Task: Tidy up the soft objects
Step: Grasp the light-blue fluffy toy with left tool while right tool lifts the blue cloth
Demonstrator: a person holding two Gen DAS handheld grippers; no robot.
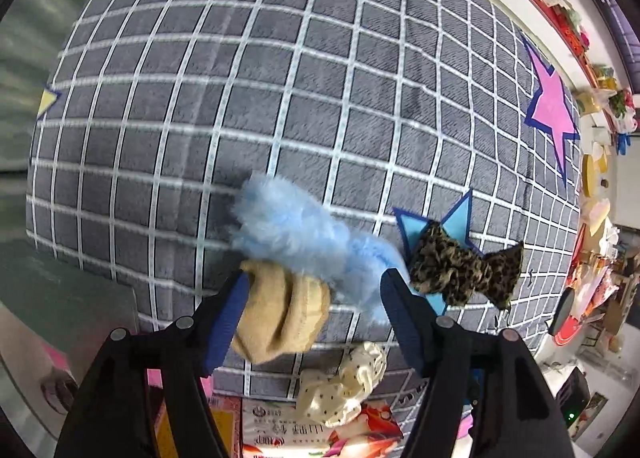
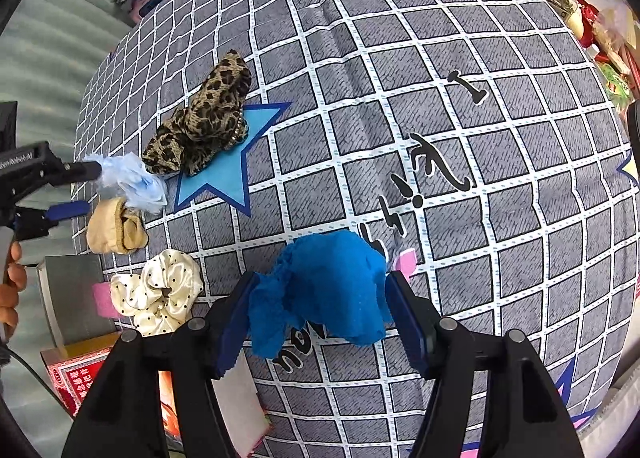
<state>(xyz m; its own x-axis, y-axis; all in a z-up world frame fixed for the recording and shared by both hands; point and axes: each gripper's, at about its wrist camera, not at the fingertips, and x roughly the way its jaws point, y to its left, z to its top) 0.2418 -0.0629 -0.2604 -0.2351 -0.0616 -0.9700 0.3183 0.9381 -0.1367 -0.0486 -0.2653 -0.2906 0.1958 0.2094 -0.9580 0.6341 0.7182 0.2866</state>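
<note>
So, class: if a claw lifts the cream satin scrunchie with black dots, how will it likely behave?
The cream satin scrunchie with black dots will probably flop and sag, since its ruffled folds look loose. Its shiny cloth may slip between pads. It looks light, and lying flat it seems unlikely to roll.

Grey grid cloth [image 1: 320, 98] w/ stars; cluttered shelf [image 1: 560, 6] behind.

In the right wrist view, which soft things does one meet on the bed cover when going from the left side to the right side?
beige sock → pale blue fluffy piece → cream dotted scrunchie → leopard bow → blue cloth, which lies between the open jaws of the right gripper.
</note>
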